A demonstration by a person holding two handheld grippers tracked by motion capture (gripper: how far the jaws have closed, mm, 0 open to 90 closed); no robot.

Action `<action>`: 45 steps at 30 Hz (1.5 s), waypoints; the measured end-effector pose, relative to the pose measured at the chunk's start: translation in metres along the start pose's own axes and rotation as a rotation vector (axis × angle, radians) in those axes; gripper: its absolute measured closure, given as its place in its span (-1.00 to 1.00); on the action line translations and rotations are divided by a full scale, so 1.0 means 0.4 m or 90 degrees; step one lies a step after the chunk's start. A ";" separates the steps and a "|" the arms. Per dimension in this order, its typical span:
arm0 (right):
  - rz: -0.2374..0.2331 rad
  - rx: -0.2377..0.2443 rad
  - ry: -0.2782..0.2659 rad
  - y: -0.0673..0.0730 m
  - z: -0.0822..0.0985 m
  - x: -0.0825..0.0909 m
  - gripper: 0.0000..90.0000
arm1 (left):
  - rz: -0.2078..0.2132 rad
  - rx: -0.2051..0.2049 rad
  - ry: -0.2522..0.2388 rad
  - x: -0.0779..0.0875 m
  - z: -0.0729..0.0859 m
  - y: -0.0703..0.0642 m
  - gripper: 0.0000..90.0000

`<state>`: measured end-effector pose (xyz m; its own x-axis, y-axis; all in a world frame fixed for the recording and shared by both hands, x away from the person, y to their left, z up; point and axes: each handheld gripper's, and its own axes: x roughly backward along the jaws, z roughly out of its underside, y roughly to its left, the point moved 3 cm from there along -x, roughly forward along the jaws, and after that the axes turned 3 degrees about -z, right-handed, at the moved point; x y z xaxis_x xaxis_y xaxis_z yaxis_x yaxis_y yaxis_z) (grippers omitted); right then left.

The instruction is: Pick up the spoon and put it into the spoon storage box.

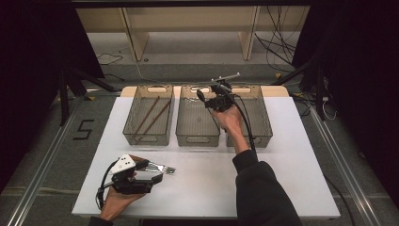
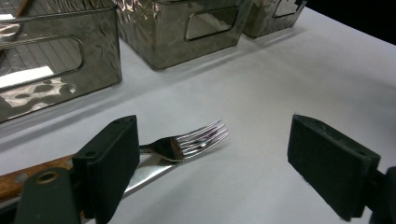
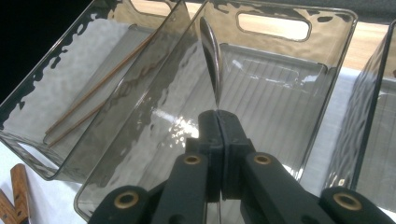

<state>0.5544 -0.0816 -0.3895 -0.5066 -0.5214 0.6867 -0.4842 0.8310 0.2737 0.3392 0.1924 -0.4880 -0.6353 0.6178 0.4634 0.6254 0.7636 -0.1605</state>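
Your right gripper (image 3: 218, 122) has its jaws clenched on a slim shiny metal spoon (image 3: 210, 51), upper centre of frame, over the middle smoked-plastic bin (image 3: 280, 60). Lower it between the walls before releasing. Your left gripper (image 2: 212, 163) stands open beside the silver fork (image 2: 196, 140).

From my station, the high view is dim overall: the white table (image 1: 197, 188) is the brightest area, with dark surroundings at both sides. Light falls from above; I read soft shadows beside the bins. In the left gripper view, the fork (image 2: 196, 142) shows sharp glare and the near jaws are soft. In the right gripper view, glare ripples across the middle bin (image 3: 280, 70); its walls distort what lies behind.
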 end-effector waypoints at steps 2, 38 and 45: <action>0.001 -0.004 0.002 -0.001 0.001 -0.006 1.00 | -0.001 -0.001 0.000 0.000 0.000 0.001 -0.63; 0.028 -0.013 0.031 -0.003 -0.010 -0.087 0.97 | 0.004 -0.004 0.003 -0.001 0.000 0.000 -0.63; 0.015 -0.016 0.029 -0.005 -0.011 -0.092 0.51 | 0.005 -0.006 0.003 -0.001 0.001 0.000 -0.63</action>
<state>0.5772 -0.0631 -0.4122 -0.4846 -0.4930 0.7225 -0.4539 0.8478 0.2741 0.3392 0.1922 -0.4883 -0.6286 0.6227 0.4659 0.6344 0.7571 -0.1560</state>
